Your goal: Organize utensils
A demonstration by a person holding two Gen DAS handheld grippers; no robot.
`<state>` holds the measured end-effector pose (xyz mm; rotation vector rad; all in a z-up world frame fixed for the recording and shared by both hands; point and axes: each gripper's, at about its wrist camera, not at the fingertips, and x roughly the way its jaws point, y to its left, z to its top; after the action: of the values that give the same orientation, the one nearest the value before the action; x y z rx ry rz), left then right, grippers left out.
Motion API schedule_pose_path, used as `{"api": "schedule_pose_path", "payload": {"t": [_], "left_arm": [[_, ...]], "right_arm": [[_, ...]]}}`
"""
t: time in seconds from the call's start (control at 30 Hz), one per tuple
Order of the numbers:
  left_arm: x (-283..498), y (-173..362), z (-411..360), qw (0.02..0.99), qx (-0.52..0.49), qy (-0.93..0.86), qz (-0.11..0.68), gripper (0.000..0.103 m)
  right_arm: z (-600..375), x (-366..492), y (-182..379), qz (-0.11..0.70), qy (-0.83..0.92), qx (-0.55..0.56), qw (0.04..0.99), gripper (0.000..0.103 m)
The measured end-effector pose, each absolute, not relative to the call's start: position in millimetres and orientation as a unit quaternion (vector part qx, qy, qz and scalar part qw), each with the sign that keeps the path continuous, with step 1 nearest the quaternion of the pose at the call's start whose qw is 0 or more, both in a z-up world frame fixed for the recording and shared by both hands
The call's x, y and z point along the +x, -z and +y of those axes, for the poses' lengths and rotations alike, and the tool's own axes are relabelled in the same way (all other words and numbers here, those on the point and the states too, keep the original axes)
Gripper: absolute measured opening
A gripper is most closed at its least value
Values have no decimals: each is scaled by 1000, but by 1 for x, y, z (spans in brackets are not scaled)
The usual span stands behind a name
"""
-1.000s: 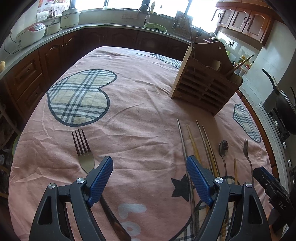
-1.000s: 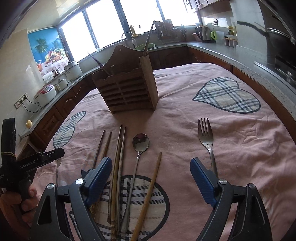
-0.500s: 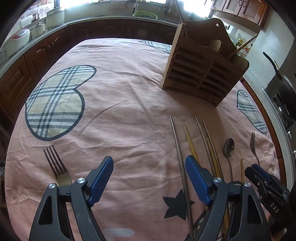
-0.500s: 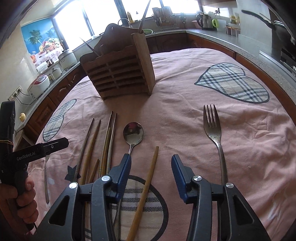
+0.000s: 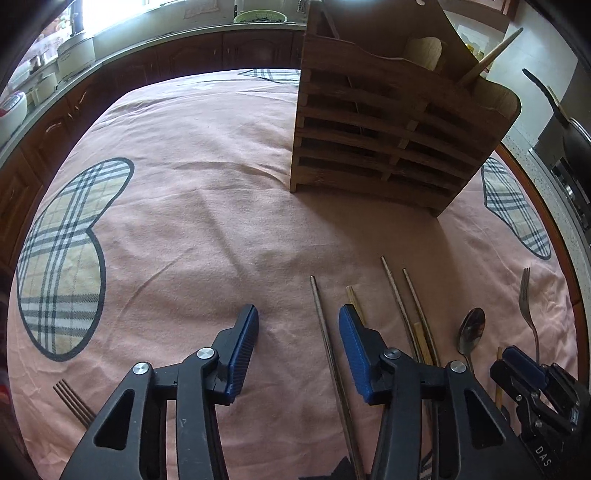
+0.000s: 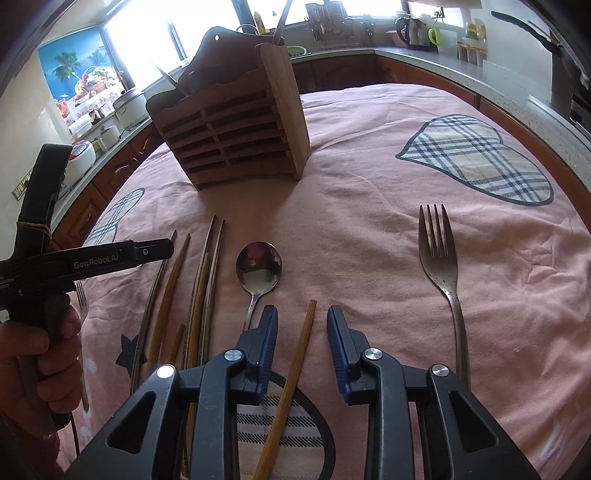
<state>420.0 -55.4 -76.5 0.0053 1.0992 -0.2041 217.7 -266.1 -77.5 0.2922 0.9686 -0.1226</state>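
A wooden utensil holder (image 5: 391,122) stands on the pink tablecloth; it also shows in the right wrist view (image 6: 236,133). Several chopsticks, a spoon (image 6: 258,267) and a fork (image 6: 439,258) lie in front of it. My right gripper (image 6: 302,325) is open, its jaws either side of a single wooden chopstick (image 6: 291,376). My left gripper (image 5: 298,325) is open and empty, with a metal chopstick (image 5: 328,354) lying between its jaws. Another fork (image 5: 72,400) lies at the far left.
The table's tablecloth (image 5: 184,221) has plaid heart patches. Kitchen counters with rice cookers (image 6: 129,107) and a kettle (image 6: 410,29) ring the table. A pan (image 5: 565,122) sits on the stove at the right. The left gripper's body (image 6: 74,258) shows in the right wrist view.
Both grippers have moved forward toward the holder. The right jaws narrowed around the lone wooden chopstick. The left jaws narrowed and shifted right, over the metal chopstick.
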Motion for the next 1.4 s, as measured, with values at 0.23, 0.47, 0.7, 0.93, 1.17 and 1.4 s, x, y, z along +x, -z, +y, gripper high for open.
{"api": "schedule_pose_path", "payload": {"t": [0.23,0.47,0.7,0.93,1.17,1.4], "left_arm": [[414,80,-64,853,24,104,510,7],[388,70,-48,849,-32,132,511,4],[351,38,-22,857,-82,151,486,3],[312,-7,3,870,-99,170,452,3],[285,-38,20,879,-111,181,428,3],[272,-60,30,889,-111,185,405,3]], "right_arm": [[-267,221,80,465,65,128,874,16],[-270,216,74,456,53,149,876,6],[-260,207,47,429,31,152,890,5],[-256,197,12,391,19,158,907,4],[-258,187,-24,349,15,157,924,4],[-261,182,-47,321,13,156,934,4]]}}
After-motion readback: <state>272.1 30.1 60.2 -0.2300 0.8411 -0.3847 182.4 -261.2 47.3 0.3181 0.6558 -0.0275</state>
